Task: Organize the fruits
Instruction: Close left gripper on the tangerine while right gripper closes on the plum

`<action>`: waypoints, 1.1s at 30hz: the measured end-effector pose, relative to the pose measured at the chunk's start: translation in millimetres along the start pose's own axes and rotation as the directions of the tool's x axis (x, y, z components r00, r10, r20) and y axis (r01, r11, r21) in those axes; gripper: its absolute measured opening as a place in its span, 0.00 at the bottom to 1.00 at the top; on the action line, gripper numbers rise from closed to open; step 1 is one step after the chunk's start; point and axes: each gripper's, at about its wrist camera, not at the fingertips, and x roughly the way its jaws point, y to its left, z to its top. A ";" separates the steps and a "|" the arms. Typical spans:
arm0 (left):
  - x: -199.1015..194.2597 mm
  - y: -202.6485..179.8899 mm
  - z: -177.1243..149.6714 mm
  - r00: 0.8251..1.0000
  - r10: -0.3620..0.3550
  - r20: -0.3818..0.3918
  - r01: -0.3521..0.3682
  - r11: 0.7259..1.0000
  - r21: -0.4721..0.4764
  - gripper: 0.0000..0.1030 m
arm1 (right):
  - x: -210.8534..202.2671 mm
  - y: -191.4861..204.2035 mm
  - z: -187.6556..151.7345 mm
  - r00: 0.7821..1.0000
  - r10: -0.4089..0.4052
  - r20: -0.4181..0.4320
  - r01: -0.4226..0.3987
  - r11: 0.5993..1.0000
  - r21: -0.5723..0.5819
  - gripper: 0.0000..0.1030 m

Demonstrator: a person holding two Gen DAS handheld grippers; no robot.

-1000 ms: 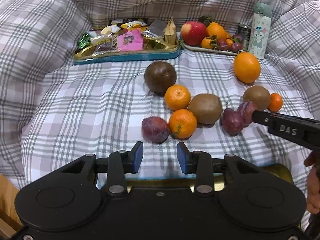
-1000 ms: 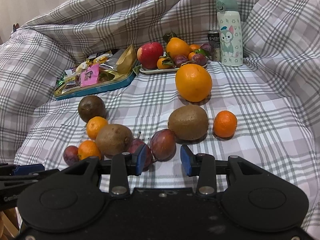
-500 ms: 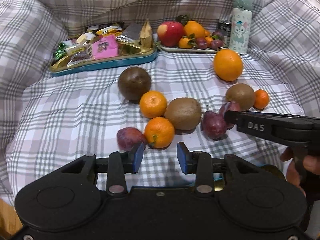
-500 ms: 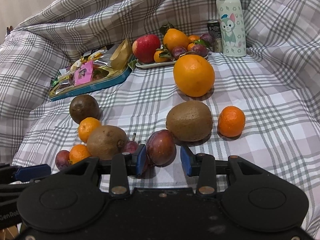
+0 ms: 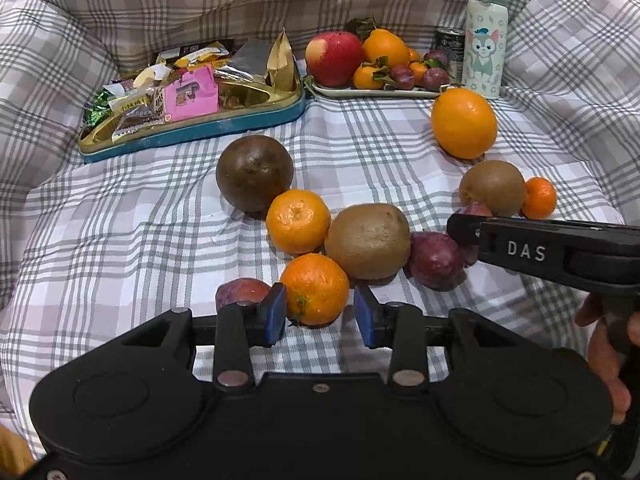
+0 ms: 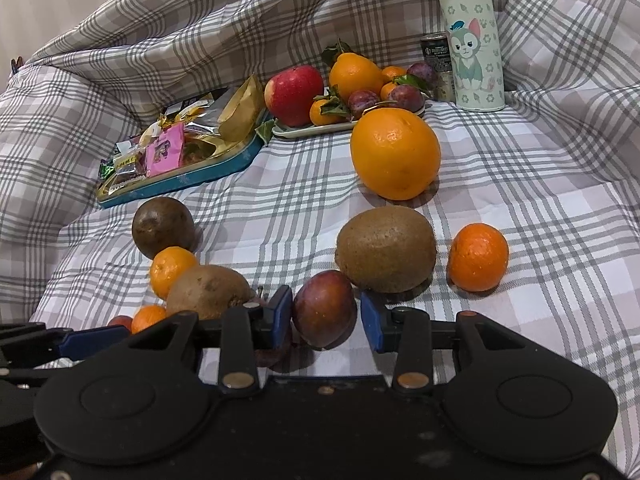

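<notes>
Left tool (image 5: 320,316): jaws apart, straddling a small tangerine (image 5: 315,289); blue pads (image 5: 276,312) on either side of it, whether touching cannot be told.
Right tool (image 6: 325,316): jaws apart around a dark plum (image 6: 324,309), left pad just beside its skin, right pad with a gap showing.
Same right tool in left view (image 5: 540,250): black finger marked DAS, reaching in from the right over the plums.
Surface: grey plaid cloth (image 5: 120,240), bunched up at the back and sides.
Loose fruit, left cluster: brown round fruit (image 5: 254,173), second tangerine (image 5: 298,222), kiwi (image 5: 367,241), second plum (image 5: 435,261), all touching in a chain; a third plum (image 5: 240,292) half hidden behind the left pad.
Loose fruit, right side: large orange (image 6: 395,153), behind a second kiwi (image 6: 386,249); third tangerine (image 6: 478,257) just beside that kiwi.
Fruit plate (image 6: 312,130): at the back, holding a red apple (image 6: 294,95), oranges and plums.
Snack tin (image 5: 192,132): left of the plate, full of wrapped packets.
Flask (image 6: 472,36): upright with a cat print, right of the plate, a dark can (image 6: 435,64) beside it.
</notes>
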 end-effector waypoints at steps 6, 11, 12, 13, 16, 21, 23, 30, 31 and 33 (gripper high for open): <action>3.6 -2.5 2.6 0.999 0.027 0.024 -0.028 1.000 0.014 0.45 | 2.5 -2.2 0.7 1.000 0.010 -0.002 -0.010 1.000 0.023 0.40; 6.0 -0.7 2.8 0.999 0.026 0.033 -0.027 0.999 0.024 0.45 | 3.3 -6.4 0.9 1.000 0.029 -0.010 -0.028 0.998 0.055 0.37; 6.3 0.0 3.1 0.999 0.024 0.033 -0.025 0.999 0.023 0.45 | 3.3 -7.6 1.0 0.999 0.044 -0.012 -0.043 0.997 0.062 0.35; 6.7 0.5 3.6 0.999 0.022 0.033 -0.022 0.999 0.024 0.45 | 2.7 -7.9 1.2 0.999 0.046 -0.011 -0.046 0.997 0.063 0.35; 7.0 1.4 3.5 0.999 0.018 0.033 -0.018 0.999 0.026 0.46 | -0.4 -6.8 0.7 0.999 0.035 -0.010 -0.034 0.997 0.065 0.35; 6.5 0.9 2.5 0.999 0.020 0.033 -0.021 0.999 0.032 0.46 | -12.9 -13.4 -4.4 1.000 -0.003 -0.013 0.004 0.997 0.078 0.35; 6.5 -0.5 1.7 0.999 0.026 0.035 -0.027 0.999 0.037 0.46 | -18.6 -16.2 -6.3 1.000 -0.030 -0.008 0.030 0.997 0.069 0.35; 9.2 -6.7 -0.2 0.997 0.063 0.052 -0.067 0.995 0.070 0.47 | -25.6 -19.4 -16.5 0.994 -0.108 0.022 0.108 0.994 0.014 0.35; 9.3 -7.3 -0.3 0.996 0.066 0.053 -0.070 0.995 0.073 0.47 | -25.6 -18.7 -17.4 0.993 -0.111 0.028 0.111 0.994 0.007 0.35; 9.6 -8.3 -0.1 0.996 0.071 0.054 -0.075 0.994 0.080 0.47 | -25.4 -17.4 -18.6 0.992 -0.118 0.037 0.118 0.993 -0.003 0.35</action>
